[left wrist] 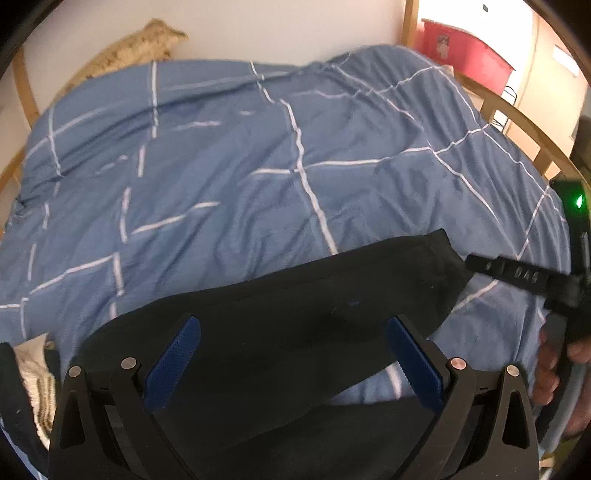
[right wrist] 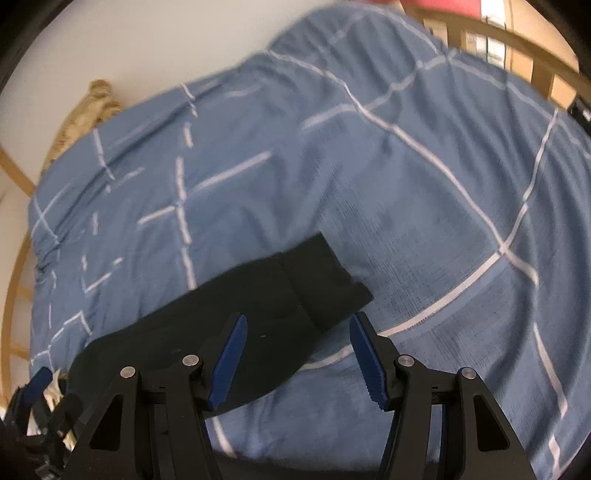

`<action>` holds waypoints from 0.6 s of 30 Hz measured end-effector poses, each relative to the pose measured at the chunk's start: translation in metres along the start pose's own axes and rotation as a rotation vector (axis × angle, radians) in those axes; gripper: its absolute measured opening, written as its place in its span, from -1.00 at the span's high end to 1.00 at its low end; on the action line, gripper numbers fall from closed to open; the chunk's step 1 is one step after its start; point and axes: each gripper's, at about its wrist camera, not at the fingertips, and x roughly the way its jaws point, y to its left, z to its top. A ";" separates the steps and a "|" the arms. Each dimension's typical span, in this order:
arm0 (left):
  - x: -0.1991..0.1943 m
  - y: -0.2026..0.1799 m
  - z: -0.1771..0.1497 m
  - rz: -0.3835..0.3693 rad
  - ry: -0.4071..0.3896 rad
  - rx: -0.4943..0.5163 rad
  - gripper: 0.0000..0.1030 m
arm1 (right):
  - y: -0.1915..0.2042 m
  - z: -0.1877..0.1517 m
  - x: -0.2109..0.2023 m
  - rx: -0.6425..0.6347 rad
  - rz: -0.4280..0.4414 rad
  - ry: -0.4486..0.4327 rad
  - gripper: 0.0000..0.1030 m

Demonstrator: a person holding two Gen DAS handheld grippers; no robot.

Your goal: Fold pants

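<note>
Left wrist view first: the black pants point(left wrist: 280, 332) lie flat in a long band across the near side of the blue duvet point(left wrist: 221, 166), running from low on the left up toward the right, where the end sits just under the tip of the other tool. The left gripper point(left wrist: 293, 363) hangs right over the middle of that dark cloth, its jaws spread wide, blue pads point(left wrist: 173, 365) well apart with nothing between them. At the right edge, the right gripper point(left wrist: 517, 273) reaches in beside the pants' far end, a bare hand point(left wrist: 554, 369) wrapped round its handle; from this angle I cannot tell how its jaws stand.

Over on the right wrist view, that settles it: the right gripper point(right wrist: 297, 360) is spread apart too, holding nothing, one finger above the pants point(right wrist: 258, 317), the other over bare duvet point(right wrist: 424, 203) just beside the cloth's edge. The pants' end here shows a squared, layered edge near the fingertips.

Further out, a white-lined check pattern crosses the duvet, a wooden bed frame point(left wrist: 517, 122) curves round the right side, a tan knitted piece point(left wrist: 140, 48) rests against the white wall point(left wrist: 258, 26), and a red box point(left wrist: 465, 51) sits beyond the frame.
</note>
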 end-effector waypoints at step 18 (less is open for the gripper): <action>0.026 -0.014 0.020 0.016 0.036 0.044 -0.99 | -0.005 0.011 0.039 -0.081 -0.140 0.004 0.76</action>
